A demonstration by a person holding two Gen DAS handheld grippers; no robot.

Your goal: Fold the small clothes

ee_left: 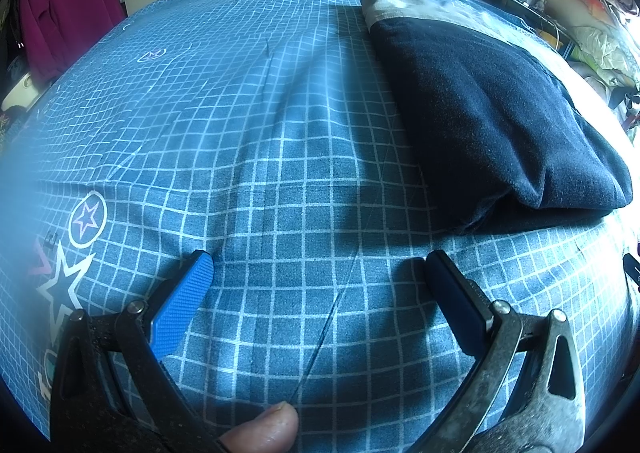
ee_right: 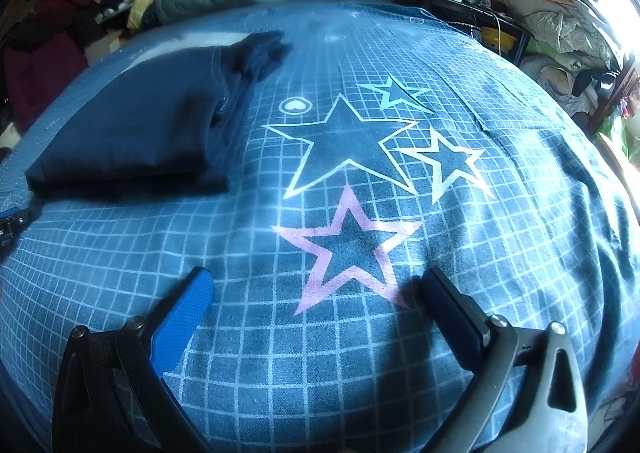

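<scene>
Lying across a bed [ee_left: 260, 181] in blue grid-and-star bedding, cluttered room behind. One folded navy garment [ee_left: 492, 125] resting ahead-right of the left gripper [ee_left: 318, 271], ahead-left of the right gripper [ee_right: 316, 285], touching neither. Both jaws gaping wide, gripping nothing.

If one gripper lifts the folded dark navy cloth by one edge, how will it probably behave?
The folded dark navy cloth looks soft and layered, so it would probably droop and start to unfold. Its matte, fuzzy surface suggests the pads would not slip much. It looks light and lies flat on the blue grid bedsheet, so it should not roll.
</scene>
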